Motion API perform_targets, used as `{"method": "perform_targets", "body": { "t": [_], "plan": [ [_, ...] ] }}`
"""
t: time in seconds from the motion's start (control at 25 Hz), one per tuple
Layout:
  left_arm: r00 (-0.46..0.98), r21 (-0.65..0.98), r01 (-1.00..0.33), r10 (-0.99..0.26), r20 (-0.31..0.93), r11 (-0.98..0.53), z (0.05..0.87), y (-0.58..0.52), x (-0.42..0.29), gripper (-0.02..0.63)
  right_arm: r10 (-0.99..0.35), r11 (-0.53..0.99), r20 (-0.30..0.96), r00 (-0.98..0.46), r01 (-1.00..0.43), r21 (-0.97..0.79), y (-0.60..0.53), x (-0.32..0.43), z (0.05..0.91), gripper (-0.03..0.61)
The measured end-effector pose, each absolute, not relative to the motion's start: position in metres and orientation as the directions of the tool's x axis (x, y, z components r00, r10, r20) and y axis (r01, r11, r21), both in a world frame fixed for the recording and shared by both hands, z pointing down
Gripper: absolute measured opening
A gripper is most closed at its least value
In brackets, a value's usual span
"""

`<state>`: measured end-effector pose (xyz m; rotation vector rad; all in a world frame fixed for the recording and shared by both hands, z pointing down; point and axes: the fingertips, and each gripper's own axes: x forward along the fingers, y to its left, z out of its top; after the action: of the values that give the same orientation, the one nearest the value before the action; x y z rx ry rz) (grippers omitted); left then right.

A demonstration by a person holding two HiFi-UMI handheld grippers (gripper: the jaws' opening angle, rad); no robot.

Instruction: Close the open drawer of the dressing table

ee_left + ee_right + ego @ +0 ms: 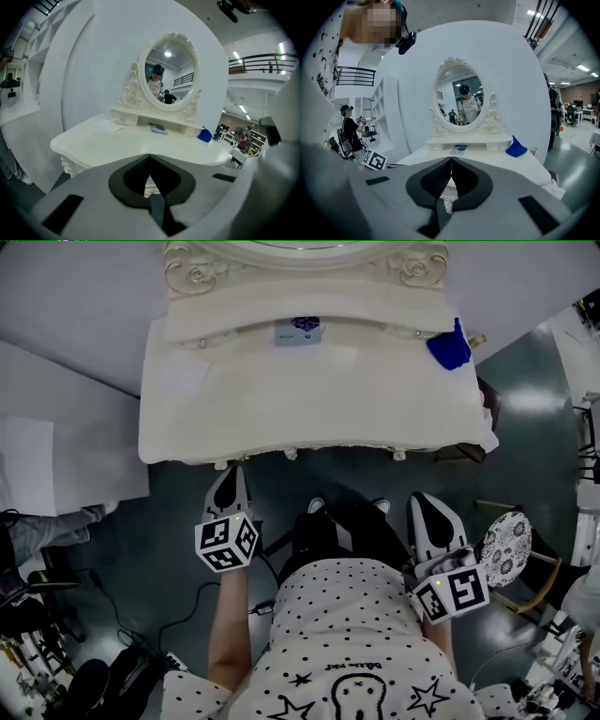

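Observation:
The white dressing table [234, 418] stands in front of me, with its oval mirror [168, 75] at the back. Two small knobs [291, 455] show under its front edge, and no drawer sticks out there in the head view. My left gripper [230, 474] is just before the table's front edge at the left. Its jaws are shut with nothing between them, and it looks over the tabletop [108, 145]. My right gripper [427, 501] hangs further back on the right, also shut and empty. In the right gripper view the right gripper [451, 159] faces the mirror [460, 96].
A blue pouch [450, 348] lies at the table's back right and a small blue-and-white card [300, 331] on the shelf under the mirror. A stool with a patterned seat [506, 547] stands right of me. Cables and gear [56, 634] lie on the floor at left.

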<state>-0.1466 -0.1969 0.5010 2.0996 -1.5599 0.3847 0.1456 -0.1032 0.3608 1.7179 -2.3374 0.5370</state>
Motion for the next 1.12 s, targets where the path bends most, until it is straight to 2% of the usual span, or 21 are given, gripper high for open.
{"method": "perform_targets", "body": {
  "t": [0.36,0.8,1.12],
  "plan": [
    [0.318,0.249,-0.94,-0.867,0.385,-0.234,0.426,-0.19,-0.146,0.011,-0.868,0.32,0.331,-0.37,-0.927,-0.195,-0.121,0.125,0.358,0.009],
    [0.287,0.164,-0.953,-0.935,0.209,-0.256,0.332,-0.159,-0.141,0.011,-0.82,0.432,0.318,-0.476,-0.879,-0.203,-0.139,0.091,0.353,0.009],
    [0.258,0.185,-0.958,-0.942,0.216,-0.22,0.328,-0.126,-0.141,0.011,-0.788,0.502,0.291,-0.543,-0.84,-0.207,-0.141,0.069,0.346,0.009]
  ]
}}
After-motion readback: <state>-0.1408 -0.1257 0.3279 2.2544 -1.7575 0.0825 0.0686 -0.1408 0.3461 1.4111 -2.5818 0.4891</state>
